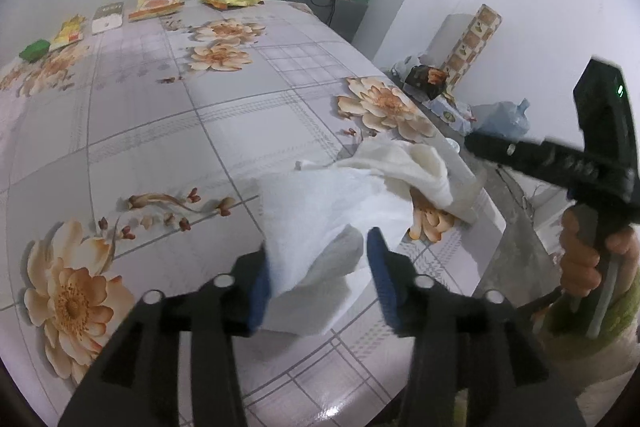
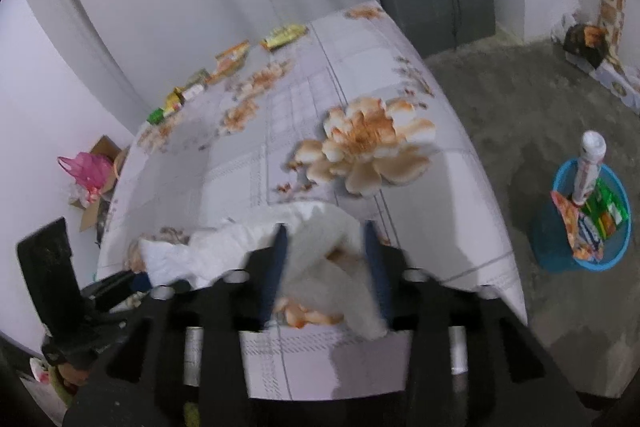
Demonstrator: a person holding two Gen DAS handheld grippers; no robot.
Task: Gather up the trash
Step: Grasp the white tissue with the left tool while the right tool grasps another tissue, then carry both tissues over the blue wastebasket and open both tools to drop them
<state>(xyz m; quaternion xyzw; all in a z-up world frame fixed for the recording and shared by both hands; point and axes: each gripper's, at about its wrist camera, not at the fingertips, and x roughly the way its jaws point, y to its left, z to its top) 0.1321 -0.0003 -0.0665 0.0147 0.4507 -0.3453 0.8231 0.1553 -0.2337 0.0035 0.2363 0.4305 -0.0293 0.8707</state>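
A crumpled white tissue sheet (image 1: 320,211) lies on the floral tablecloth (image 1: 168,131) near the table's front corner, its long axis running from the left gripper (image 1: 318,279) toward the right one. The left gripper's blue pads (image 1: 382,275) sit partly open around one end. The right gripper (image 2: 326,267), likewise half open, straddles a second rumpled tissue (image 2: 332,263); whether either pinches is unclear. Five snack packets (image 1: 156,3) line the far edge. On the floor, a blue basket (image 2: 560,247) holds wrappers and one white bottle (image 2: 588,167).
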